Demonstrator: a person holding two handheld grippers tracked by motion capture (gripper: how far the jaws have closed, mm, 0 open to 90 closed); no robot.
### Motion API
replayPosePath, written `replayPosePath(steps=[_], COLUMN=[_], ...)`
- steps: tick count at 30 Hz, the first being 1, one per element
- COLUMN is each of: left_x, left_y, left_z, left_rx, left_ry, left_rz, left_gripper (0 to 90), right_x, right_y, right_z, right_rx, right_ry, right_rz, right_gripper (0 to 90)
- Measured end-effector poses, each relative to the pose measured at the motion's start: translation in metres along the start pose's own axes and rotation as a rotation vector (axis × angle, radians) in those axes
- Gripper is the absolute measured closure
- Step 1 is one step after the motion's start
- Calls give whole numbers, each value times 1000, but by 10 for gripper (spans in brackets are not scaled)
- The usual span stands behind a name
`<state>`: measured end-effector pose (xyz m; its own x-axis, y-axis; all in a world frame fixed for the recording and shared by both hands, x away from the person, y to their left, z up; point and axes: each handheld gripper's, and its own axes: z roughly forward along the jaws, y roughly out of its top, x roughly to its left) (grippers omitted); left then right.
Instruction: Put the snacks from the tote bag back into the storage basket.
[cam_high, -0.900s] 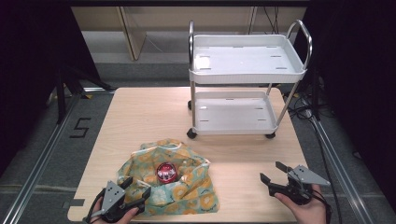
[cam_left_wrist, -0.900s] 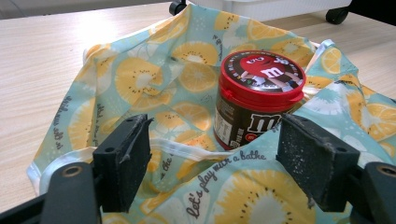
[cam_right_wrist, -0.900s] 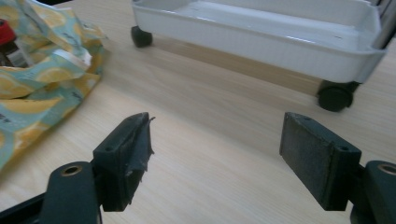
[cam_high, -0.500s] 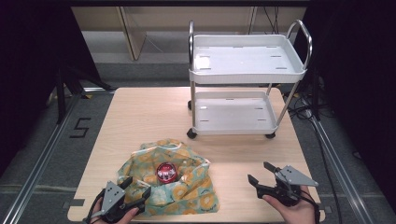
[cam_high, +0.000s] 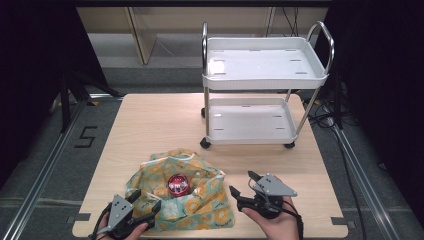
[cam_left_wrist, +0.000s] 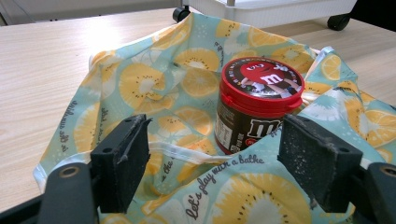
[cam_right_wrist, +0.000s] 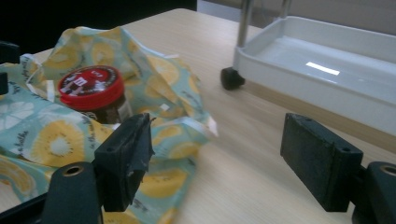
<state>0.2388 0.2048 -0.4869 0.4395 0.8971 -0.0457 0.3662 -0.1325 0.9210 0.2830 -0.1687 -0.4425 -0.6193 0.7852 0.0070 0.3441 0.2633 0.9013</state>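
Standing on the lemon-print cloth (cam_high: 200, 200), the red-lidded jar (cam_left_wrist: 258, 108) sits beyond both grippers' spread, empty fingers (cam_left_wrist: 122, 158).

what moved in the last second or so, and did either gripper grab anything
The right gripper slid left across the table toward the fruit-print cloth, jaws open, holding nothing. The left gripper stayed at the cloth's near-left edge, open, gripping nothing. The red-lidded jar on the cloth and the white cart did not move.

The right tool (cam_high: 243, 185) has slid leftward along the table's near edge. Its spread jaws now sit just beside the fruit-print cloth (cam_high: 200, 200).
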Motion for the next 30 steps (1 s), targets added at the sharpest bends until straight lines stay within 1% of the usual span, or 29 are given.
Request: replayPosePath(steps=[1,2,3,4,5,7,8,9,10,11,12,14,15,16,17,18,19,20,21,22,23,24,25,27,28,29,30], left_x=[0,0,0,0,0,0,0,0,0,0,0,0,0,0,0,0,0,0,0,0,0,0,1,0,0,0,0], left_y=[0,0,0,0,0,0,0,0,0,0,0,0,0,0,0,0,0,0,1,1,1,0,1,0,1,1,1], left_z=[0,0,0,1,1,1,1,1,1,1,1,1,1,1,1,1,1,0,0,0,0,0,0,1,1,0,0], left_rx=[1,1,-2,0,0,-3,0,-3,-3,-3,-3,-3,-4,-6,-6,-7,-7,-6,-6,-7,-6,-7,-6,-7,-7,-6,-6], left_ry=[1,0,0,-3,-3,-1,-2,0,1,1,2,3,3,2,2,1,2,5,6,7,11,10,7,5,5,7,7], left_rz=[0,0,-3,0,0,-3,-1,-2,-1,-1,-1,0,-2,-4,-4,-3,-2,1,0,-1,-8,-8,1,0,0,-1,0], left_gripper=[240,240,240,239,239,239,239,239,237,237,237,237,237,237,237,237,237,237,236,236,236,236,236,236,235,236,236], right_x=[0,3,6,13,14,20,20,23,28,28,32,34,38,40,40,45,45,47,48,51,51,54,55,57,60,61,62], right_y=[0,1,2,3,4,6,6,8,10,10,12,13,14,16,16,18,18,18,19,21,21,22,23,23,24,24,24], right_z=[0,3,6,12,13,19,19,21,26,26,29,31,34,37,37,41,41,44,44,48,48,51,52,53,56,56,57], right_rx=[0,2,7,5,8,2,2,12,-3,-3,-1,-4,4,-2,-2,1,1,-5,0,0,0,-6,4,5,9,9,9], right_ry=[0,5,12,24,26,46,46,48,51,51,59,65,76,71,71,79,79,94,88,100,100,99,101,103,119,112,116], right_rz=[0,-8,-15,-16,-35,-35,-35,-39,-51,-51,-58,-57,-36,-57,-57,-54,-54,-62,-71,-68,-68,-63,-68,-68,-64,-64,-71], right_gripper=[258,257,257,255,252,251,251,250,247,247,246,246,245,244,244,243,243,243,243,242,242,242,242,242,241,241,240])
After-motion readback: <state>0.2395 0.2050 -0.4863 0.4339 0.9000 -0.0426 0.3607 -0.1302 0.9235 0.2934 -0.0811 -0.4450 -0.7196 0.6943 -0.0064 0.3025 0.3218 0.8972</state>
